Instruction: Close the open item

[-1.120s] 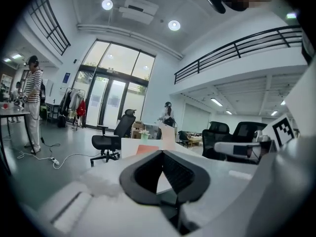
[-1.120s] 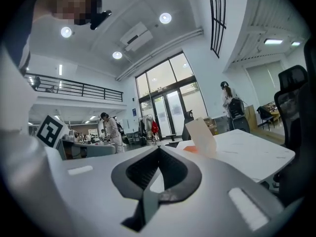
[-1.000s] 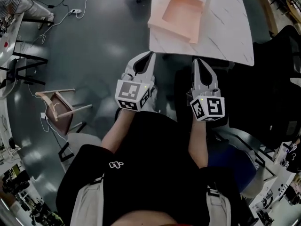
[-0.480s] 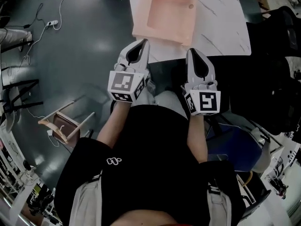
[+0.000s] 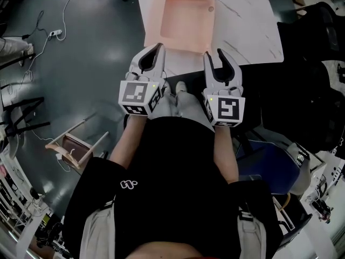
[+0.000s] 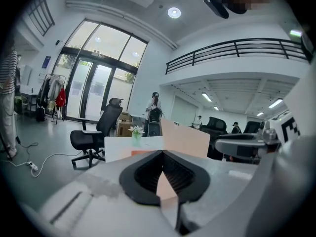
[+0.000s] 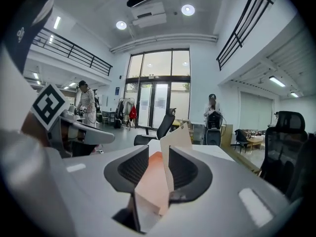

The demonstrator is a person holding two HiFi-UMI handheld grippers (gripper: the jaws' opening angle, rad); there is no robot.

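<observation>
Head view: the open pink box lies on a white marbled table, just ahead of both tongs, with dark grey floor to their left. The left tongs are pressed together and empty.

Left gripper view: an office chair stands ahead-left.

Right gripper view: the right tongs are spread and have just been opening. The box shows through the gap, unpinched. Glass doors stand far ahead.

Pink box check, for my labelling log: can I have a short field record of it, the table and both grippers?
item: pink box, open
support: white marbled table, with the box lying flat on it
left gripper: shut, empty, at the table's near edge
right gripper: jaws have just been opening and now stand apart, gripping nothing, with the box just ahead
contact: neither gripper holds the box
task status: box not yet closed
</observation>
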